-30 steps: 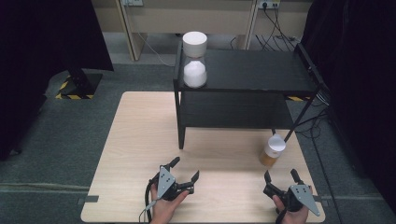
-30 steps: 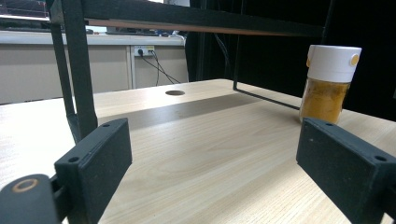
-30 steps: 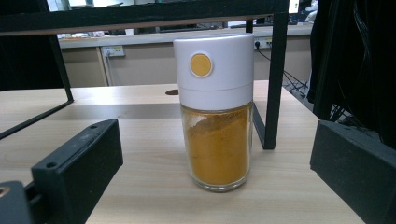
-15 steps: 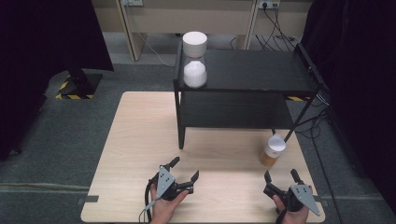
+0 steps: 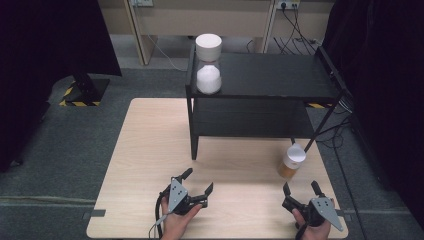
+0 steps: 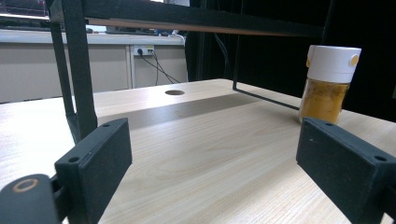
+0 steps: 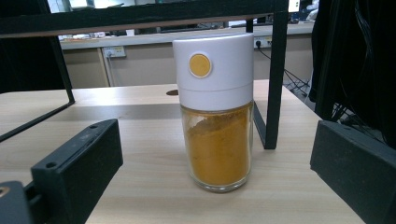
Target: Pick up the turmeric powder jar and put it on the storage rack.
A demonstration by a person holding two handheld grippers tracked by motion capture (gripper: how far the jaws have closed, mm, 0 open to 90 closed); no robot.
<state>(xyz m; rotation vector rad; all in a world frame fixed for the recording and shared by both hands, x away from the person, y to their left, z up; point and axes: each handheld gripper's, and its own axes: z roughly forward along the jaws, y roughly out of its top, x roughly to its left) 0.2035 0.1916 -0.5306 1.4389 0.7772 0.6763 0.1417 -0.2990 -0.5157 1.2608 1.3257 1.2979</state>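
A: Right claw [image 5: 301,189] gaping, nothing in it, lined up on the spice jar [image 7: 217,112]. Left claw [image 5: 196,183] also wide, empty, resting low on the desk [image 5: 150,150].

B: Jar location?

A: On the desk at 12 o'clock from the right claw, near it, upright, white cap on, yellow powder inside.

B: Risks?

A: Tall, narrow jar: a jaw clipping it on the way in would likely tip it or skid it off the right desk edge. Gripping the cap could maybe pop it.

B: Obstacles?

A: Black shelf [image 5: 265,75] over the back of the desk; its leg [image 7: 274,74] stands just behind the jar at 1 o'clock. Thin brace rod too. White-capped jar [image 5: 208,65] on the shelf top, well apart.
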